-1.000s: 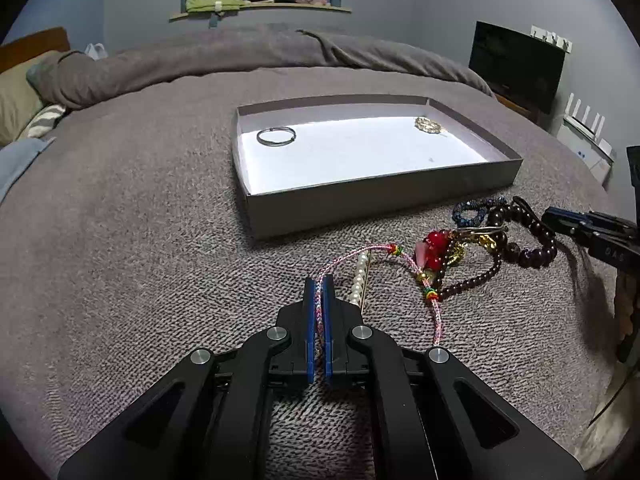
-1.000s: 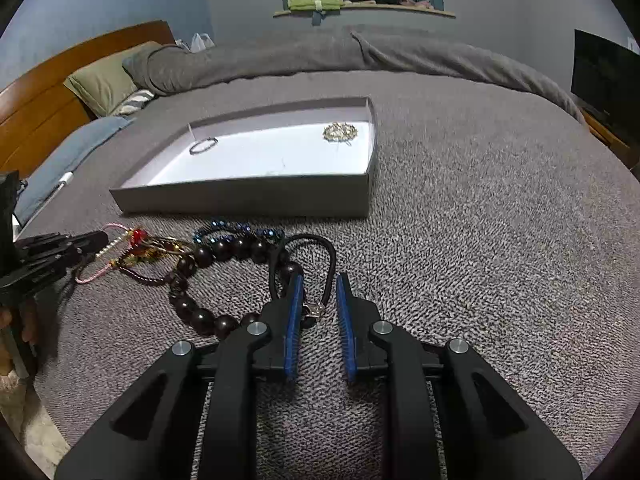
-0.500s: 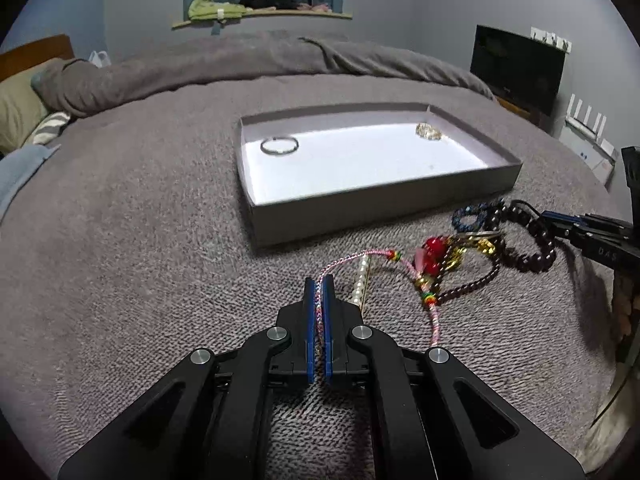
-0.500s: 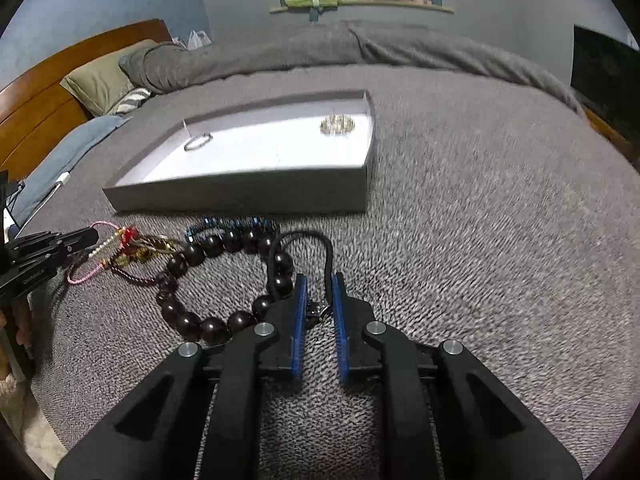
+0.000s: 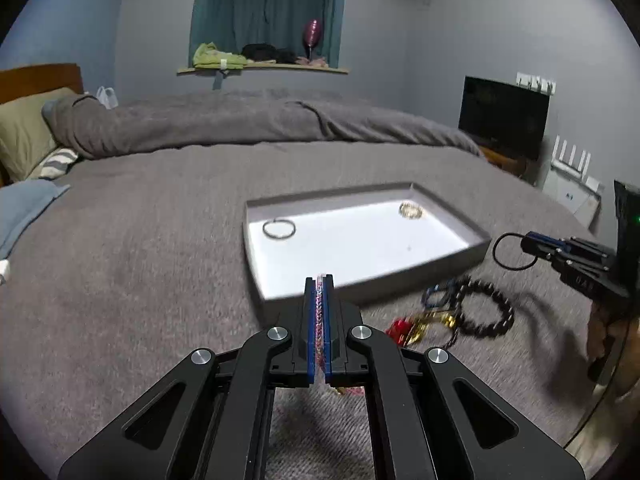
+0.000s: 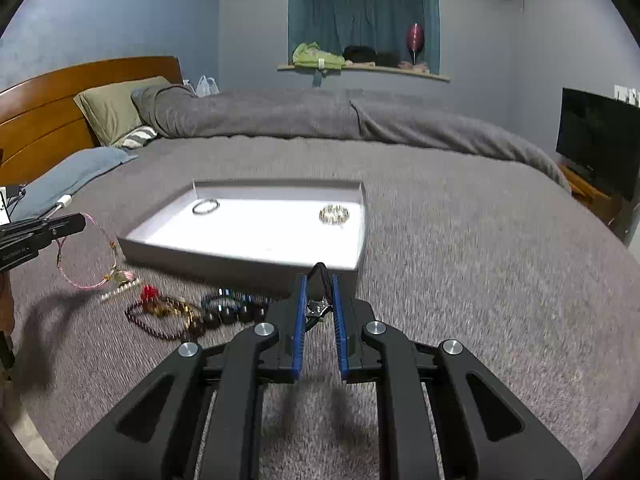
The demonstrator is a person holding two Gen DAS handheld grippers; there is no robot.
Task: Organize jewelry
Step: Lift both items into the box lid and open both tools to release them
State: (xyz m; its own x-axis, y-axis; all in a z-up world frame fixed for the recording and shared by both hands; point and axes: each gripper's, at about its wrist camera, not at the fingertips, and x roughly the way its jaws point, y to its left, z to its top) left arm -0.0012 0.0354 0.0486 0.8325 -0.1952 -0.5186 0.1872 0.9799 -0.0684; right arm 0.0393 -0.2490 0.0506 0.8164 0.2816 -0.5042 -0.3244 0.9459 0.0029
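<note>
Both grippers have lifted off the grey bedspread (image 5: 132,280) since the earlier frames, each taking a piece of jewelry up with it. In its own view the left gripper (image 5: 319,292) has its blue pads pressed together on the pink braided cord bracelet (image 6: 86,256), whose loop hangs from the tips at 9 o'clock in the right wrist view, clear of the cover. The right gripper (image 6: 319,292) has just been closing and is clamped on the black cord loop (image 5: 514,251) with a small metal clasp between its pads; in the left wrist view that ring sticks out of its tips at 3 o'clock.

Straight ahead at 12 o'clock of both grippers lies the shallow grey tray (image 5: 256,276), its near wall standing between the tips and the white floor. Inside it rest a thin metal bangle (image 5: 279,229) toward 11 o'clock and a gold bracelet (image 5: 411,211) toward 1 o'clock, well apart.

On the bedspread just in front of the tray remain a dark beaded bracelet (image 5: 486,312), a blue beaded bracelet (image 5: 438,296) touching it, and a red and gold charm piece (image 5: 416,326), tangled close together. A black screen (image 5: 502,118) stands at 2 o'clock.
</note>
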